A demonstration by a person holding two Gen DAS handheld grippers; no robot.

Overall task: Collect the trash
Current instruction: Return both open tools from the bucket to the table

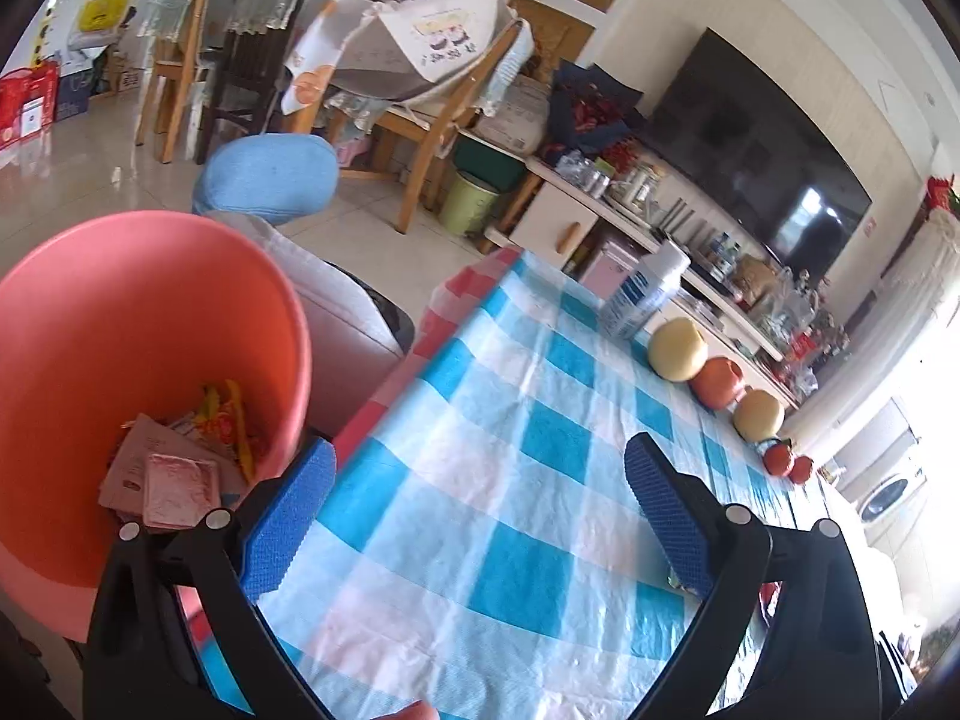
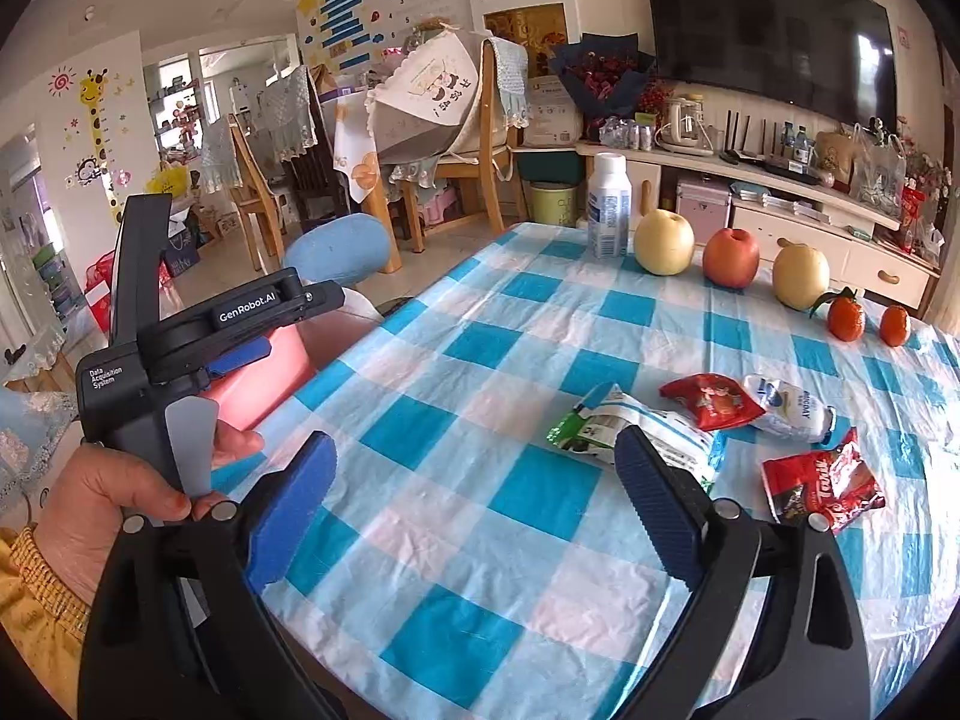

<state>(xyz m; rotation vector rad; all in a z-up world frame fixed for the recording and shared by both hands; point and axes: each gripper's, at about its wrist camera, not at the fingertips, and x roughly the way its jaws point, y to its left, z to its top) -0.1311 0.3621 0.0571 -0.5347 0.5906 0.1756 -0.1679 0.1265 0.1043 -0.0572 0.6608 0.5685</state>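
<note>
Lying beyond right tongs (image 2: 474, 474), green-white wrapper (image 2: 630, 426)

The black handheld left tongs (image 2: 240, 354) carried "GenRobot.AI" on the top bar and "Data Acquisition System" on the body. A crumpled red snack wrapper (image 2: 825, 489) read "Twin".

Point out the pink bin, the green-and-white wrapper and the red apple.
pink bin (image 1: 180, 312): left wrist view, inner wall.
green-and-white wrapper (image 2: 606, 420): right wrist view, middle of the pack.
red apple (image 2: 731, 258): right wrist view, front of the fruit.
</note>
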